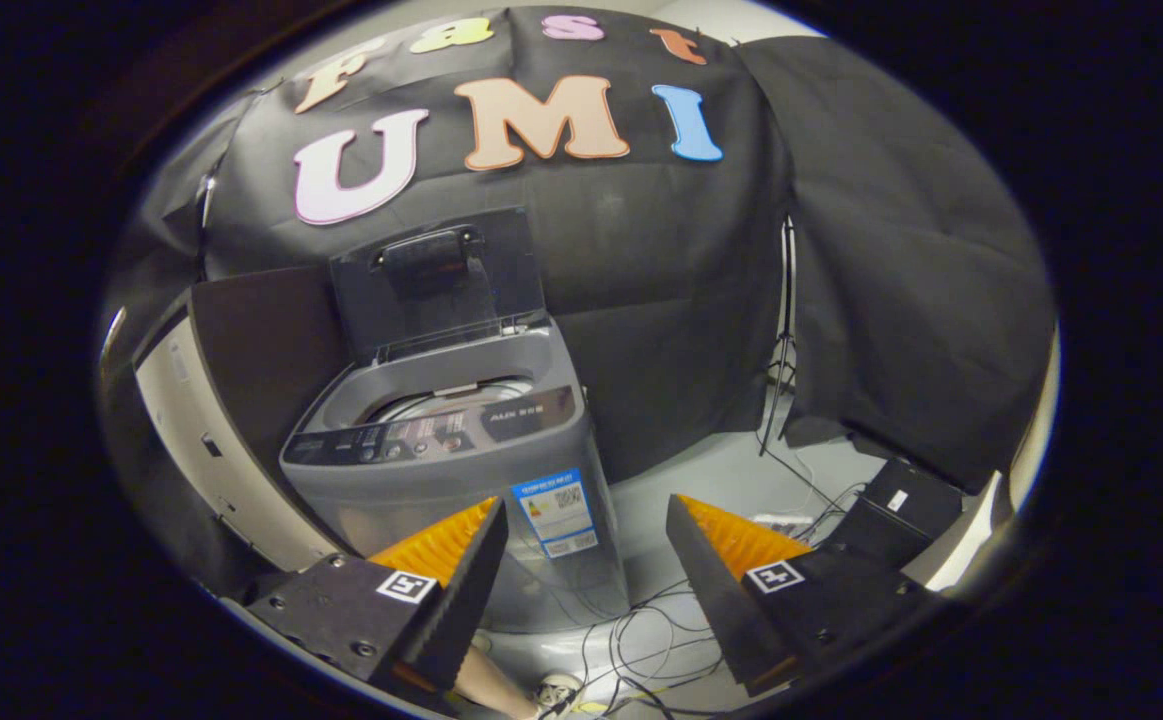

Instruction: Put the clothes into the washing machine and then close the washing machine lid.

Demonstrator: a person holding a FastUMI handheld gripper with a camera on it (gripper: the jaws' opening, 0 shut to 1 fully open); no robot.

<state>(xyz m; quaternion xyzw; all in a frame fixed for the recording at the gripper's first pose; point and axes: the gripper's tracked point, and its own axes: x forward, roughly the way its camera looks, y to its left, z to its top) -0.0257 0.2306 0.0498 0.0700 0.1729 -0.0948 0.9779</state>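
We hold the tool (586,520) with its two fingers spread wide and nothing between them. The grey top-loading washing machine (461,470) stands on the floor just beyond the fingers, ahead and toward the left one, its dark hinged lid (438,280) raised upright at the back over the open drum (451,400). We cannot make out any clothes. To reach the lid, we judge, the tool must go forward and up, over the control panel (431,432).
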